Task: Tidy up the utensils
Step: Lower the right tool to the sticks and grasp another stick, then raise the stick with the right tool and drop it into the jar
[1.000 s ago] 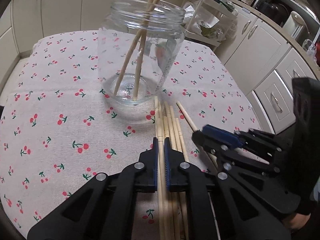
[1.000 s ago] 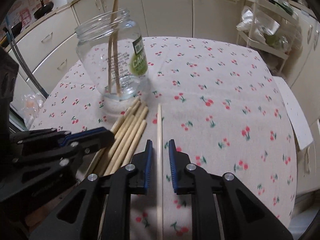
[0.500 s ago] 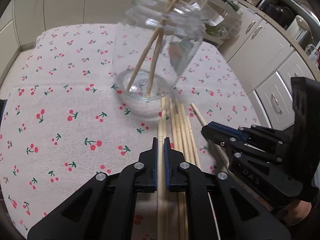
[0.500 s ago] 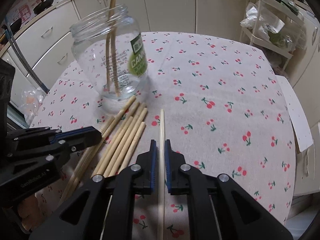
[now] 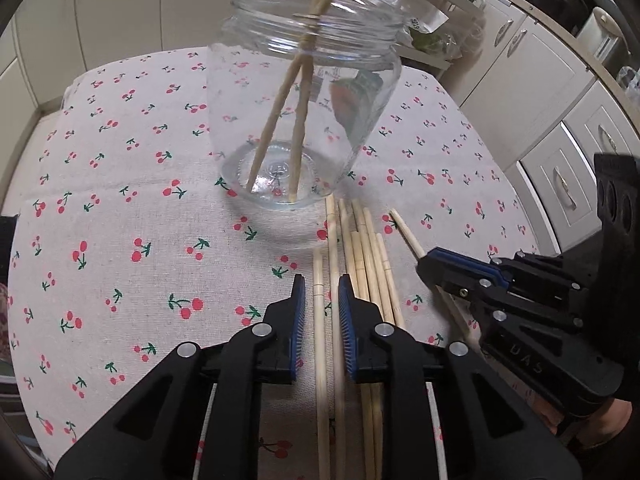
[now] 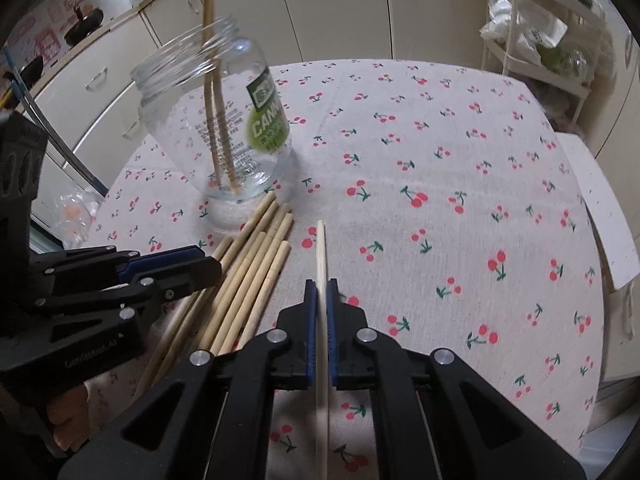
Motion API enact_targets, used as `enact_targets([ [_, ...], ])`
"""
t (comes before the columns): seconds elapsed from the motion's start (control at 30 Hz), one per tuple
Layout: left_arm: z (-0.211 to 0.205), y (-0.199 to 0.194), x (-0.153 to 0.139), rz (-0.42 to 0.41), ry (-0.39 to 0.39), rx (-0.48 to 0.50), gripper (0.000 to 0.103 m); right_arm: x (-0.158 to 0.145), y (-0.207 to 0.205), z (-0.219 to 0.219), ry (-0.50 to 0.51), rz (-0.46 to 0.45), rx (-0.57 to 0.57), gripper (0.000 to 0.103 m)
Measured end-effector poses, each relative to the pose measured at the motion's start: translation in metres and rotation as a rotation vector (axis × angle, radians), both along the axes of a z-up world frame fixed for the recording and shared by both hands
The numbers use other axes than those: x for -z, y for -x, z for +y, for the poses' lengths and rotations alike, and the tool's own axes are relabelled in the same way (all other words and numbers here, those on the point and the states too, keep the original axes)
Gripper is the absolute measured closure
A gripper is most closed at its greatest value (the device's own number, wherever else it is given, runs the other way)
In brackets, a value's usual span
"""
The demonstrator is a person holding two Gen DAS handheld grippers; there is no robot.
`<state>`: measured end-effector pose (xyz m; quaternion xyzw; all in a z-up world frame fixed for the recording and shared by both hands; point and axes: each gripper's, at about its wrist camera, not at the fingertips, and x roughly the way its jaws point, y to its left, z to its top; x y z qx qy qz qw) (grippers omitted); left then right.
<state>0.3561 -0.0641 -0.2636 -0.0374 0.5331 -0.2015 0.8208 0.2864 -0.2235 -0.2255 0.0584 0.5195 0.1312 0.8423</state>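
Chopsticks beside glass jar.
Right hand-held gripper clamped mid-shaft on one light, stiff, slippery chopstick; left hand-held gripper just parting, gripping nothing.

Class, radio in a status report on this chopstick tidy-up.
Right gripper shut on one chopstick. Left gripper just opened, two chopsticks loose between jaws. Jar holds two. Path clear.

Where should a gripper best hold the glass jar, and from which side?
Probably the glass jar is best held at its threaded neck, which is narrower than the body. Come from the far side, because the loose chopsticks lie against its near base and two sticks lean out of the mouth.
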Motion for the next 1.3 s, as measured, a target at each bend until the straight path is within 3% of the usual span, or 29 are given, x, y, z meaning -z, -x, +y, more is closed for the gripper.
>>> enact_targets([
  [0.47, 0.003, -0.003, -0.003, -0.036, -0.125, 0.005, 0.087, 0.002, -0.001, -0.004, -0.025, -0.005, 0.008, 0.097],
  [0.6, -0.005, -0.006, -0.002, -0.038, -0.139, 0.018, 0.098, 0.001, 0.002, 0.003, -0.015, -0.019, 0.001, 0.097],
  [0.67, -0.001, -0.005, -0.007, -0.021, -0.089, 0.015, 0.098, -0.001, 0.004, -0.001, -0.080, -0.004, 0.020, 0.097],
  [0.73, 0.001, 0.000, -0.021, -0.057, -0.064, 0.007, 0.098, -0.006, 0.006, -0.006, -0.131, -0.012, 0.042, 0.097],
  [0.9, 0.022, 0.020, -0.088, -0.252, 0.123, -0.034, 0.098, -0.038, 0.017, -0.024, -0.321, -0.135, 0.123, 0.097],
  [1.07, 0.045, 0.025, -0.150, -0.477, 0.291, -0.102, 0.098, -0.089, 0.030, -0.033, -0.427, -0.374, 0.201, 0.097],
  [1.3, 0.063, 0.012, -0.200, -0.711, 0.415, -0.263, 0.098, -0.154, 0.031, -0.038, -0.506, -0.703, 0.318, 0.097],
])
